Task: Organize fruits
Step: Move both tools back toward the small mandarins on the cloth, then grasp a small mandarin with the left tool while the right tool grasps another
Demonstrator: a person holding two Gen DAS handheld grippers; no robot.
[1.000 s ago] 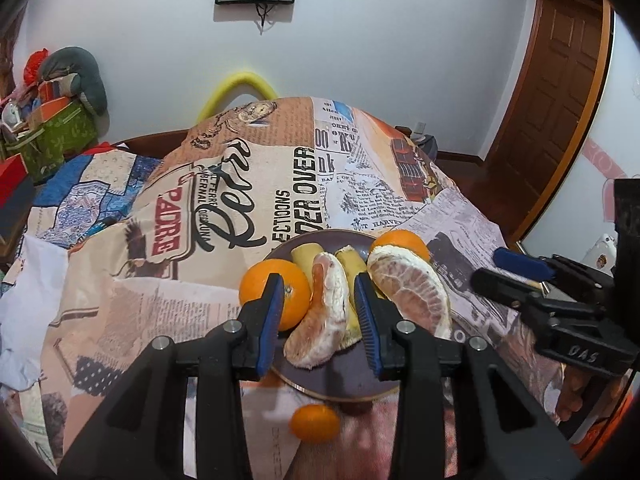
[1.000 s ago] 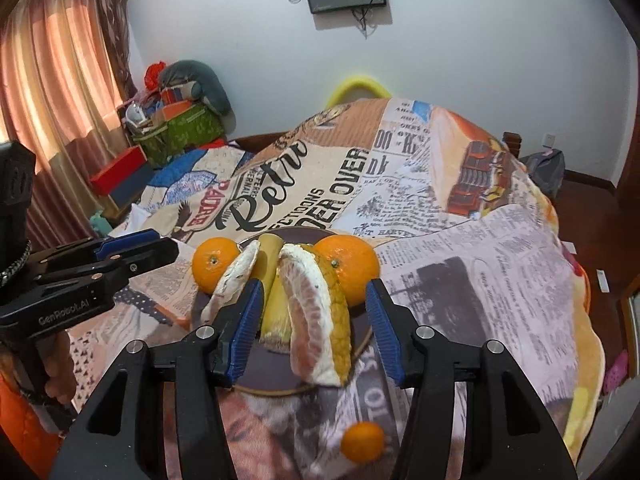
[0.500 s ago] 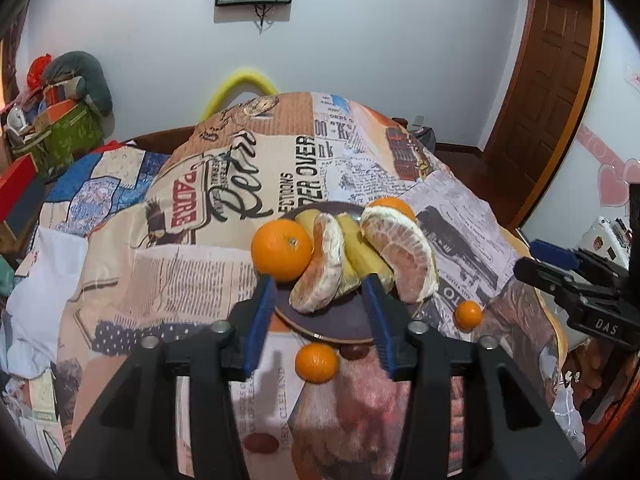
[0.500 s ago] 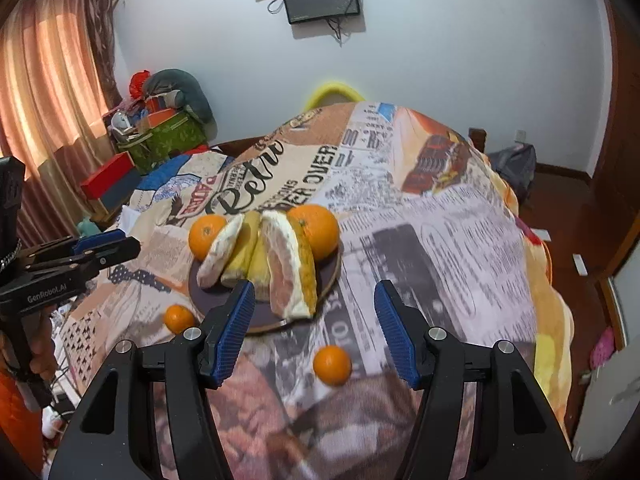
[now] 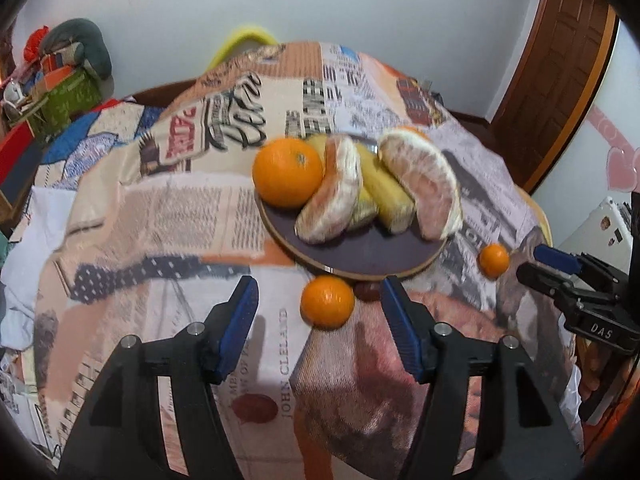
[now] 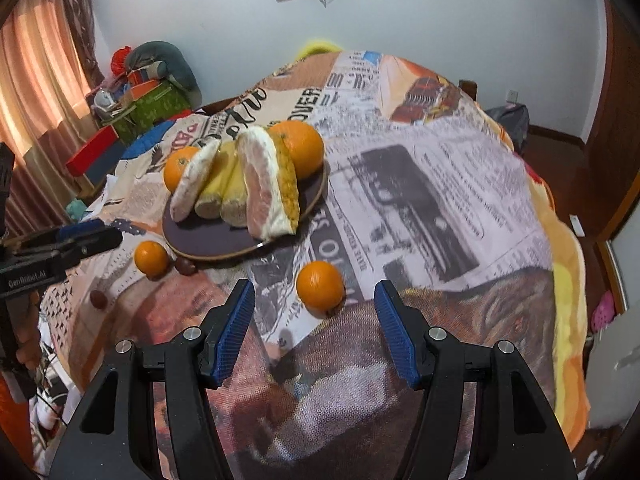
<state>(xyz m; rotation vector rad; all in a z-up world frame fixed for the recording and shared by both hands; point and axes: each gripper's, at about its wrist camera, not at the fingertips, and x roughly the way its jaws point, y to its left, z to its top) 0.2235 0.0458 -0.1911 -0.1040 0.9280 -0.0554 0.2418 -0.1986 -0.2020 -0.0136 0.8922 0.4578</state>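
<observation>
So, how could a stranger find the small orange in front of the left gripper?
Find the dark round plate of fruit on the newspaper-print cloth. The small orange lies on the cloth just off the near rim, beside a dark brown fruit. The other loose orange lies apart, nearer the right gripper.

A: Lighting?
B: Even, soft indoor light; daylight's glowing thru the curtain [image 6: 44,68] in the right view. Faint shadows.
A: Blur?
B: Left view's smearing w/ motion, esp. the plate [image 5: 360,252]. Fisheye's bending edges, corners going black.

Two large oranges [image 6: 298,148], two small mandarins [image 6: 320,289], two pomelo wedges [image 6: 264,184], one plate [image 6: 208,240]
</observation>
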